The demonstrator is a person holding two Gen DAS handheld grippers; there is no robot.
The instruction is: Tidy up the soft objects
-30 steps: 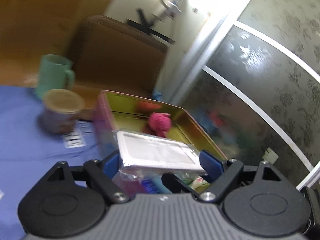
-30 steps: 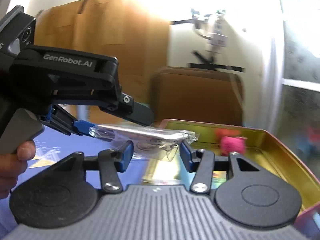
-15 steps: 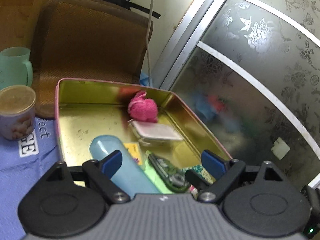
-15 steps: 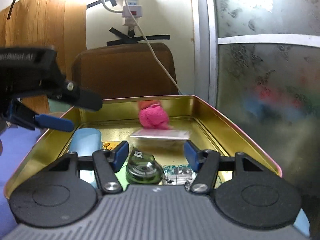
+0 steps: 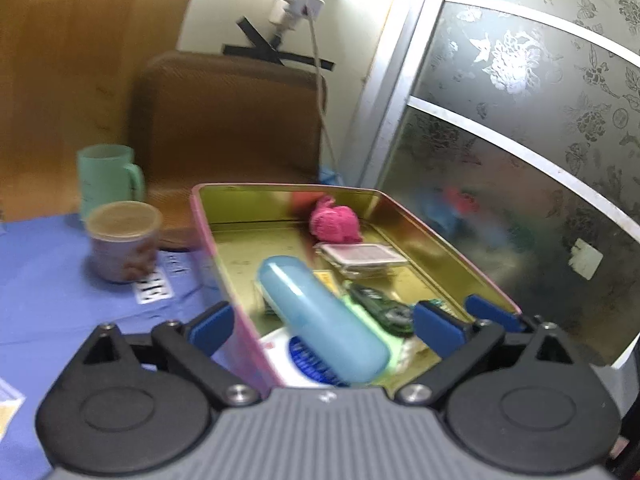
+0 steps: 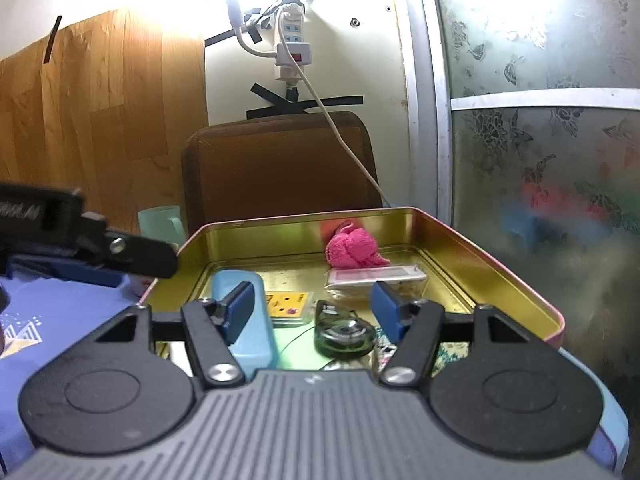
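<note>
A gold tin box [image 5: 452, 248] [image 6: 500, 264] with a pink rim stands on the blue cloth. Inside lie a pink knitted ball [image 5: 335, 224] [image 6: 354, 248], a clear wrapped packet [image 5: 362, 258] [image 6: 376, 277], a light blue case [image 5: 320, 312] [image 6: 244, 320], a green tape dispenser [image 5: 380, 310] [image 6: 344, 332] and a yellow card [image 6: 289, 305]. My left gripper [image 5: 324, 326] is open and empty over the box's near left wall. My right gripper [image 6: 314, 312] is open and empty over the box's near end. The left gripper's body [image 6: 80, 244] shows at the left of the right wrist view.
A lidded purple cup [image 5: 122, 240] and a mint green mug [image 5: 108, 176] [image 6: 160, 222] stand on the blue cloth [image 5: 60, 292] left of the box. A brown chair back [image 5: 228, 116] [image 6: 280, 168] stands behind. A frosted glass door [image 5: 520, 140] is on the right.
One second ago my left gripper held the wrapped packet above the box. The packet now lies inside next to the pink ball, both grippers are open, and the left one has drawn back leftward.
</note>
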